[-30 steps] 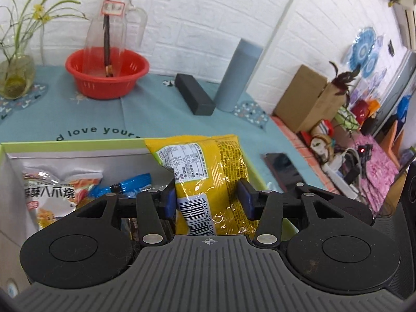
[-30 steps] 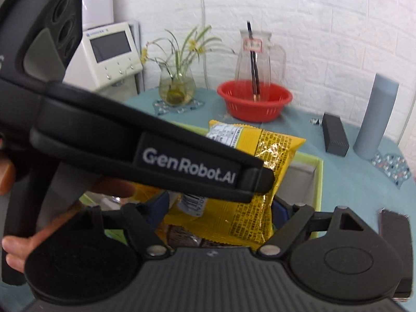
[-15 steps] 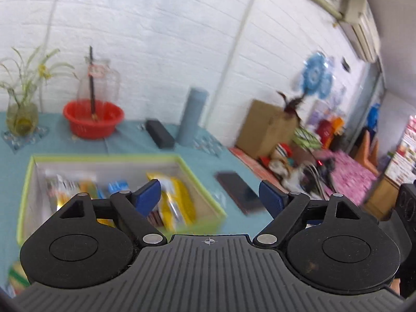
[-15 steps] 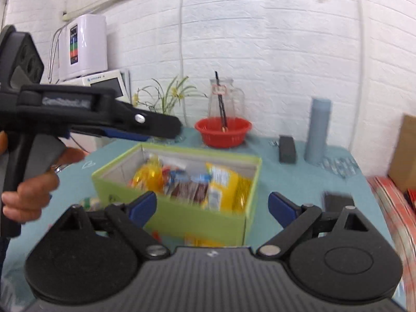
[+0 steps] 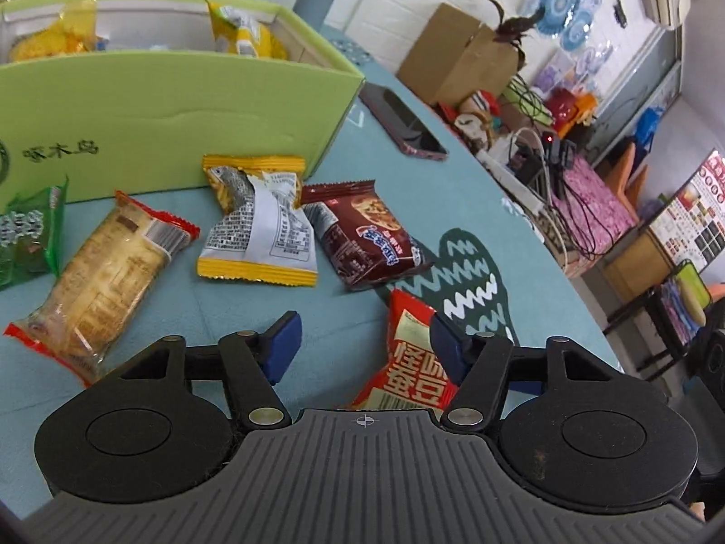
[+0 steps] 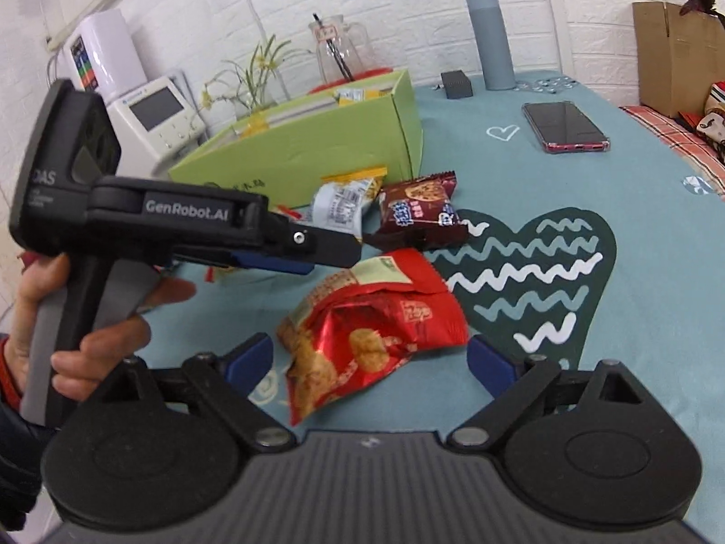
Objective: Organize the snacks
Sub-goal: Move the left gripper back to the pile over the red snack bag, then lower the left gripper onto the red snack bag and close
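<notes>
The green box (image 5: 181,104) (image 6: 317,145) holds several snacks, among them a yellow bag (image 5: 244,36) standing upright. In front of it lie loose packets: a bread roll (image 5: 104,272), a yellow-and-white packet (image 5: 258,231) and a brown cookie packet (image 5: 362,235) (image 6: 417,215). My left gripper (image 5: 364,347) (image 6: 326,254) hovers low over the cloth, its jaws closing. A red packet (image 5: 408,362) (image 6: 376,317) lies against its right finger, not pinched. My right gripper (image 6: 371,362) is open, with the red packet just ahead between its fingers.
A phone (image 5: 403,122) (image 6: 564,127) lies right of the box. A grey cylinder (image 6: 491,41), a black block (image 6: 456,84), a glass jug (image 6: 337,52) and a flower vase (image 6: 258,86) stand along the back wall. A green packet (image 5: 27,235) lies far left.
Both grippers let go of the yellow bag, which now stands in the box. They drew back and came down over the loose packets in front of it.
</notes>
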Demonstrator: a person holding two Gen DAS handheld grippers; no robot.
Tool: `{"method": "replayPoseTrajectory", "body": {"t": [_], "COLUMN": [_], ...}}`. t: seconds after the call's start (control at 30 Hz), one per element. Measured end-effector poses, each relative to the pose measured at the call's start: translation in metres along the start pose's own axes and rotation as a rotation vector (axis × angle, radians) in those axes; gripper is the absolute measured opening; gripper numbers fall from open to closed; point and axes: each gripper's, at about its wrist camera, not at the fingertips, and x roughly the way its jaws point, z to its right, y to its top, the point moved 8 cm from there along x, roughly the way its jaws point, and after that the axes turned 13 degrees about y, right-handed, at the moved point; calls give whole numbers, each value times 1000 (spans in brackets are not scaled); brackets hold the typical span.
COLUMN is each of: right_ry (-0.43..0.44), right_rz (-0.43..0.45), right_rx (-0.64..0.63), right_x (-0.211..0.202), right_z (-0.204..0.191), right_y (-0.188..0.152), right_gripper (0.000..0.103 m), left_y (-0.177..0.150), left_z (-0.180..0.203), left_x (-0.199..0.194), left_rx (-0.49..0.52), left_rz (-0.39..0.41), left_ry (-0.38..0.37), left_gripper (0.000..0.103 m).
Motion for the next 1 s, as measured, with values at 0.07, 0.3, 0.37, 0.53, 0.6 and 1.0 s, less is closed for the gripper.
{"method": "replayPoseTrajectory", "body": {"t": [0.07,0.3,0.37,0.53,0.6,1.0], "right_ry": [-15,-33,-36,-10,18,212], "right_rz": [-7,-2,0,8,-11,-172], "right_rx": [-37,-71,-62,-13,-42,-358], "right_x": [7,0,-3,-4,2,57], "right_z": [2,-4,-3,-4,-15,-100], "right_y": [5,4,1,-4,-5,-5], "right_gripper": [94,93,93,93,93,93], "left_y": [-1,-15,-17,-23,-28,-70], "left_z": [0,11,12,10,9,-44], "left_x": [2,-8,-9,-11,-13,-71], "left_rx": [22,186,188,152,140,-135], "left_rz": [5,22,36,12,1,-12], "left_ry": [-14,14,20,-5,-16,24], "left_gripper": [40,39,40,40,39,28]}}
